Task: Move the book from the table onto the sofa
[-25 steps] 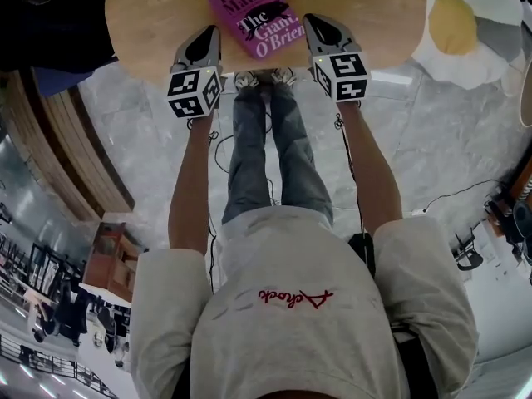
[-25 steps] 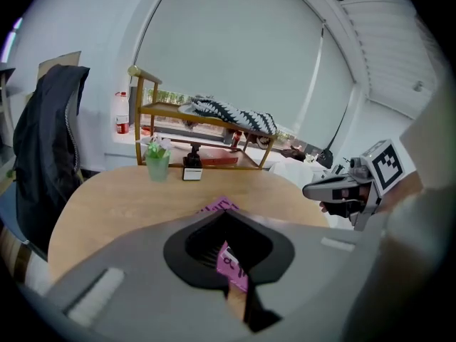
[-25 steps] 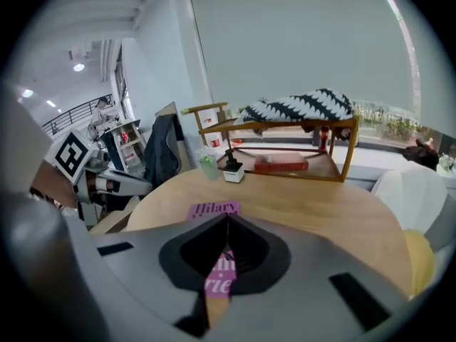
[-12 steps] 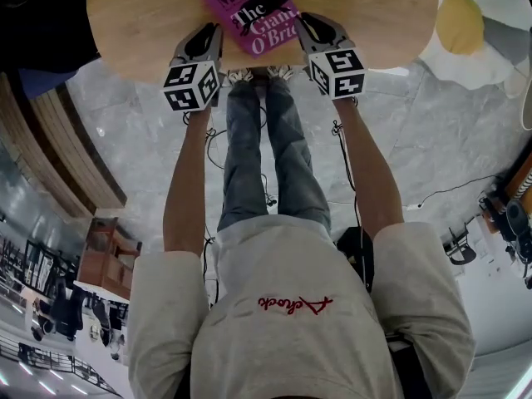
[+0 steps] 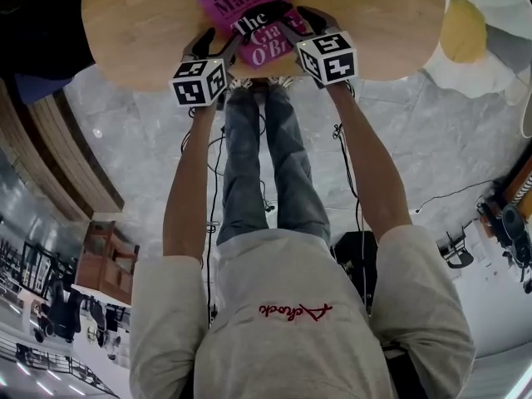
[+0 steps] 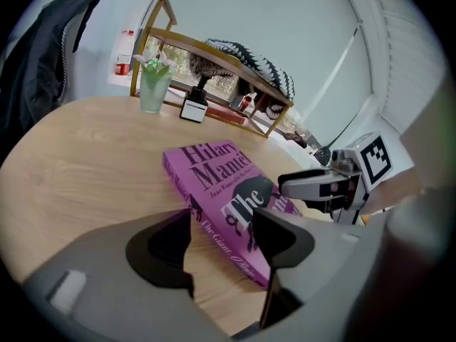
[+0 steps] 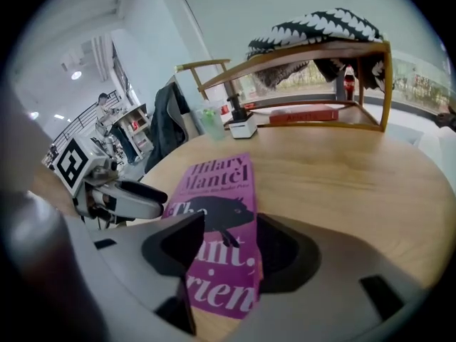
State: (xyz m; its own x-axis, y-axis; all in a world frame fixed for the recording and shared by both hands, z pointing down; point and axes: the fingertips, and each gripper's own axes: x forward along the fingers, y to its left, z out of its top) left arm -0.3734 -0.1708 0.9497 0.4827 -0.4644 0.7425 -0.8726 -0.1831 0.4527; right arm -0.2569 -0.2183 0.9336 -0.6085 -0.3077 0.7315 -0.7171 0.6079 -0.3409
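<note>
A magenta paperback book (image 5: 241,11) lies flat on the round wooden table (image 5: 141,23). My left gripper (image 5: 214,41) is at the book's near left corner and my right gripper (image 5: 291,27) at its near right corner. In the left gripper view the left gripper (image 6: 222,223) has just been opening, and the spine edge of the book (image 6: 214,180) lies between its jaws, untouched. In the right gripper view the right gripper (image 7: 229,226) has also just been opening, with the right edge of the book (image 7: 217,187) between its jaws and no pad pressing on it.
A wooden rack (image 7: 320,84) with a black-and-white cloth stands at the table's far side, beside a green glass (image 6: 153,87) and a small sign (image 6: 192,109). A dark jacket (image 6: 50,55) hangs at the left. A yellow cushion (image 5: 461,27) lies on white seating to the right.
Both grippers have come down and inward onto the near end of the book. Their jaws, shut before, now stand apart over the book's two side edges.
</note>
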